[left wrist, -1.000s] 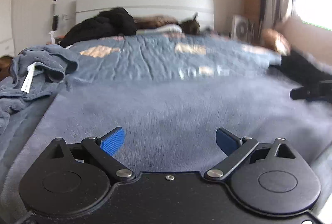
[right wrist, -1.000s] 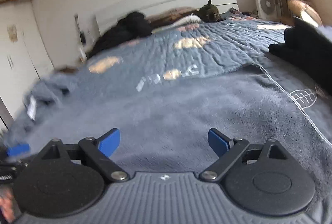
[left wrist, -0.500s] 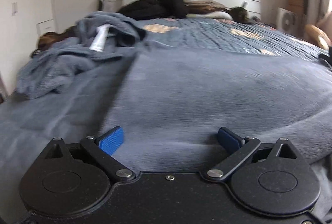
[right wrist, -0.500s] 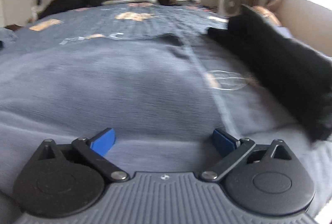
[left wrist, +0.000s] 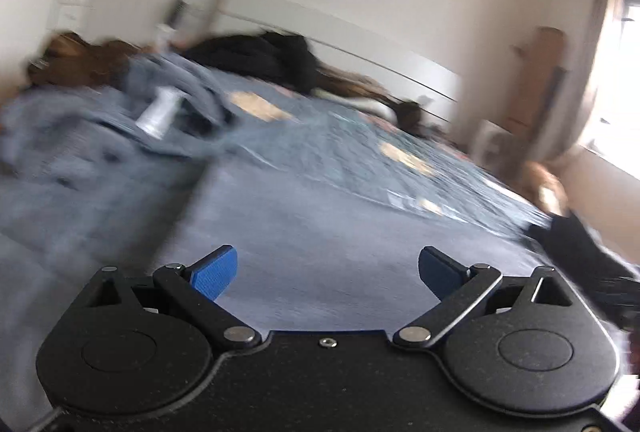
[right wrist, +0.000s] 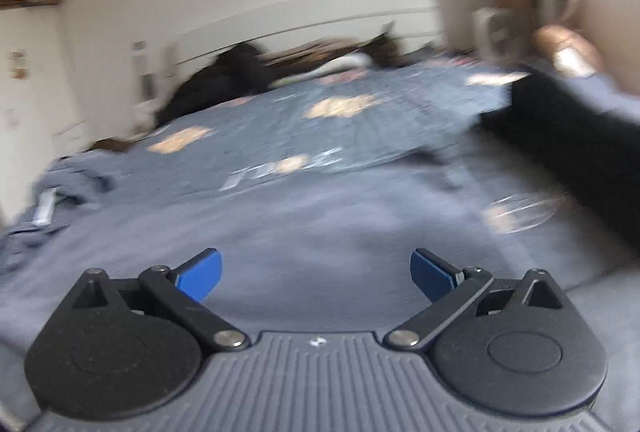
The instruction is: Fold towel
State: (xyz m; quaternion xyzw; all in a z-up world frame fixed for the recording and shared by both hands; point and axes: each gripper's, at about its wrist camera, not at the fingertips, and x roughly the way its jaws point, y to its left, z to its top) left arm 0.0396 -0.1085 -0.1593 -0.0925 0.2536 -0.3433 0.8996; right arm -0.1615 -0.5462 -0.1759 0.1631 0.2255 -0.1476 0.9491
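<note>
Black left tongs, grey-ribbed right tongs, blue pads

Both views are motion-blurred. In the left wrist view, the crumpled blue-grey cloth with its white tag is smeared, and a black object is cut by the right edge. In the right wrist view, the dark heap at the headboard is unidentifiable, and the pale emblem on the towel is illegible.
</note>
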